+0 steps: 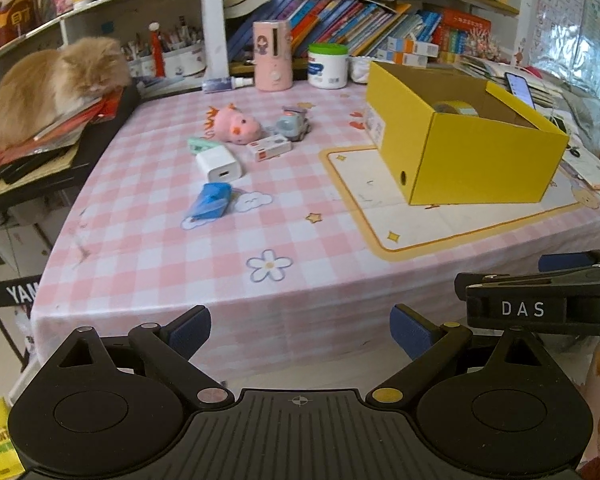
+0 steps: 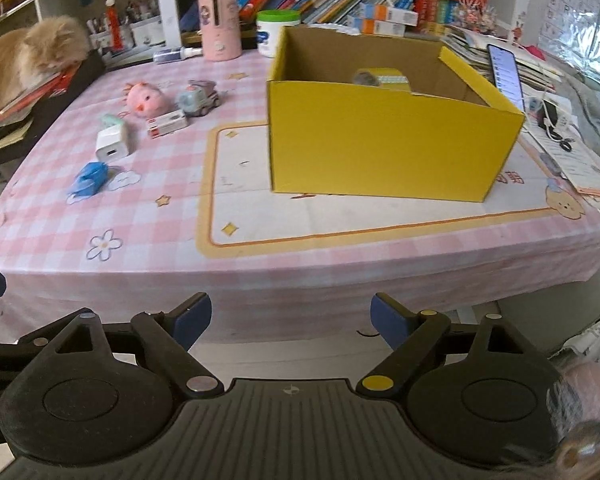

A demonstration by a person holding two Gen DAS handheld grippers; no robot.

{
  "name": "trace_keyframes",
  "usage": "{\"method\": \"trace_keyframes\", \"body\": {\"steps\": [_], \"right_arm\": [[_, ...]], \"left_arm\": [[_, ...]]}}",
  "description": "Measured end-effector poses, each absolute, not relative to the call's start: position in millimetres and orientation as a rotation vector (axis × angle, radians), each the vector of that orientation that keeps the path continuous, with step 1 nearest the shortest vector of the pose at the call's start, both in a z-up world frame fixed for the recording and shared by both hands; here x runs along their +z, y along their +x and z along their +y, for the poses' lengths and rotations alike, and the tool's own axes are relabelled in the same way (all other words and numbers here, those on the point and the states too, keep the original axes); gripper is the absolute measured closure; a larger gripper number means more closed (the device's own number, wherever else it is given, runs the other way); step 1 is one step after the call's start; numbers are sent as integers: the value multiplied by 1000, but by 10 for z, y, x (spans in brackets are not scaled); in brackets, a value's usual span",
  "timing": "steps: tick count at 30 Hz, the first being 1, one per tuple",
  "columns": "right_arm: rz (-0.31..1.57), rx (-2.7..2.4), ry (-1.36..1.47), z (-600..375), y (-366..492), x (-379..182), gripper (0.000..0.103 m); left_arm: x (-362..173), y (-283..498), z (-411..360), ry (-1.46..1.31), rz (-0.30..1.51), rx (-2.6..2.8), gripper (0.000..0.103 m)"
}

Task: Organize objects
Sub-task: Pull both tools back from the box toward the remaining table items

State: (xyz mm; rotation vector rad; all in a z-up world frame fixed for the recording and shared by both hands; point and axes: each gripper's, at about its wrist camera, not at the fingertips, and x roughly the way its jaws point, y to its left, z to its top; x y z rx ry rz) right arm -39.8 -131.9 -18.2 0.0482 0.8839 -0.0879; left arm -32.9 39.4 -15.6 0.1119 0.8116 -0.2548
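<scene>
An open yellow box (image 1: 476, 160) (image 2: 388, 136) stands on the right of the pink checked table and holds a roll of tape (image 1: 458, 109) (image 2: 382, 77). Left of it lie a pink pig toy (image 1: 240, 126) (image 2: 146, 99), a grey toy car (image 1: 294, 123) (image 2: 198, 98), a red-white small box (image 1: 269, 148) (image 2: 167, 124), a white charger (image 1: 219, 163) (image 2: 112, 143), a green item (image 1: 204, 145) (image 2: 113, 121) and a blue packet (image 1: 211, 200) (image 2: 89, 178). My left gripper (image 1: 300, 330) and right gripper (image 2: 291, 320) are open and empty, held off the table's near edge.
An orange cat (image 1: 56, 84) lies on books at the back left. A pink canister (image 1: 272, 54), a white tub (image 1: 327, 65), a small bottle (image 1: 228, 84) and bookshelves line the back. A phone (image 2: 506, 72), cables and papers lie right of the box.
</scene>
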Motion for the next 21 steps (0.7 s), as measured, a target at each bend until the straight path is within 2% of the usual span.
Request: {"method": "trace_keyframes", "body": {"steps": [21], "right_arm": [[883,1,5,-924,-337,-169,15]], "left_arm": [[-153,-333,762,73,812,-162,5]]}}
